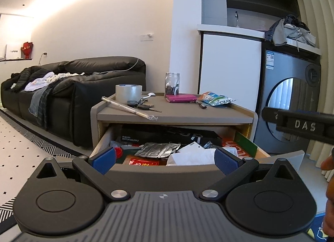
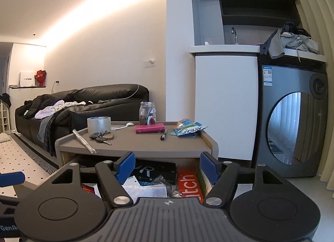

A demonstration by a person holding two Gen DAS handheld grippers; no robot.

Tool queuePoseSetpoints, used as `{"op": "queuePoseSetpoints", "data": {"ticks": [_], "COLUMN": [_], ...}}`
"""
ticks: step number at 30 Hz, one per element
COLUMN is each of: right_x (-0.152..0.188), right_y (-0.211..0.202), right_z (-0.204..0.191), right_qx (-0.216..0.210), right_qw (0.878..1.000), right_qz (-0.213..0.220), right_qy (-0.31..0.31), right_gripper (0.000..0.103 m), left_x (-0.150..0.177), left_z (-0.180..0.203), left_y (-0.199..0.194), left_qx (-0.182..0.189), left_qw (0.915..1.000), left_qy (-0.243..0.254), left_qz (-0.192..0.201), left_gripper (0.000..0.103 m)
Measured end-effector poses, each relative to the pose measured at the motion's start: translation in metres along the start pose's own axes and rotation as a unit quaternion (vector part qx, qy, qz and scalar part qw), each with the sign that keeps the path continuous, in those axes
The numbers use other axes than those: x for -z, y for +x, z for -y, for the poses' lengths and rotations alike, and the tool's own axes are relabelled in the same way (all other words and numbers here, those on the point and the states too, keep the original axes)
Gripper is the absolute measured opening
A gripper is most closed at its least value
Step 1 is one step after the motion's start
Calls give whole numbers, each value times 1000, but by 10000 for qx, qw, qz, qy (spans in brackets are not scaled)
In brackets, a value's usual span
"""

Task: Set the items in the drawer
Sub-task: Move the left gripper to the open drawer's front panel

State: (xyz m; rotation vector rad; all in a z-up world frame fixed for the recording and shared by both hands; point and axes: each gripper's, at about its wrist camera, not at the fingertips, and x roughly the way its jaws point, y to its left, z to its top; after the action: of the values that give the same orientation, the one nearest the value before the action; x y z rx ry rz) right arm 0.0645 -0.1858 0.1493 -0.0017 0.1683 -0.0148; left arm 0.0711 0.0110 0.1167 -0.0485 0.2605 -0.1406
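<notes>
Living-room clutter frames everything: one black leather sofa (image 1: 73, 87) far off to the left gripper's (image 1: 165, 158) left, one washing machine (image 2: 292, 121) well to the right gripper's (image 2: 167, 166) right. Straight ahead of both stands a grey side table (image 1: 175, 114), its drawer (image 1: 165, 169) pulled open and already crowded with boxes, foil packets and crumpled plastic.

Both grippers stand with jaws spread wide and nothing between them. The left one hovers just over the drawer's front edge; the right one hangs beside it, also low before the drawer.

On the tabletop, above and beyond the fingers, the loose items lie:
- one roll of clear tape (image 1: 128, 93), up and left
- one glass jar (image 1: 172, 83), dead ahead at the back
- one pink wallet (image 1: 181, 98), just before the jar
- one blue-green snack packet (image 1: 216, 99), up and right
- one long wrapped stick (image 1: 129, 106), angled along the left edge
- one bunch of keys (image 2: 101, 136)
- one dark marker (image 2: 163, 136)
- one white plastic spoon (image 2: 125, 125)

Whether other pieces have already gone in, the pictures cannot say. For any item taken from the top, I judge it wise to lift it clear of the table's raised rim, then set it on a flat spot in the drawer, since the heap inside is uneven and could block the drawer from shutting.
</notes>
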Motion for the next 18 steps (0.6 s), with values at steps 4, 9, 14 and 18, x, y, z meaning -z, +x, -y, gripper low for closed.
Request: {"op": "queuePoseSetpoints", "data": {"ticks": [4,9,14,18], "right_x": [2,3,3,6], "right_y": [-4,-6,-7,-9], "right_z": [2,3,4,4], "right_qx": [-2,-35,-74,-79], "right_qw": [10000,10000,9999,10000], "right_qz": [-19,-15,2,22], "right_qy": [34,50,71,14], "right_gripper": [72,72,72,72], "left_x": [10,20,30,37], "left_z": [4,12,17,22], "left_y": [-1,-1,-1,-1], "left_qx": [23,16,13,-26], "left_qw": [10000,10000,10000,9999], "left_qy": [-20,29,-17,14], "left_qz": [-14,-60,-89,-121], "left_gripper": [103,103,100,98]}}
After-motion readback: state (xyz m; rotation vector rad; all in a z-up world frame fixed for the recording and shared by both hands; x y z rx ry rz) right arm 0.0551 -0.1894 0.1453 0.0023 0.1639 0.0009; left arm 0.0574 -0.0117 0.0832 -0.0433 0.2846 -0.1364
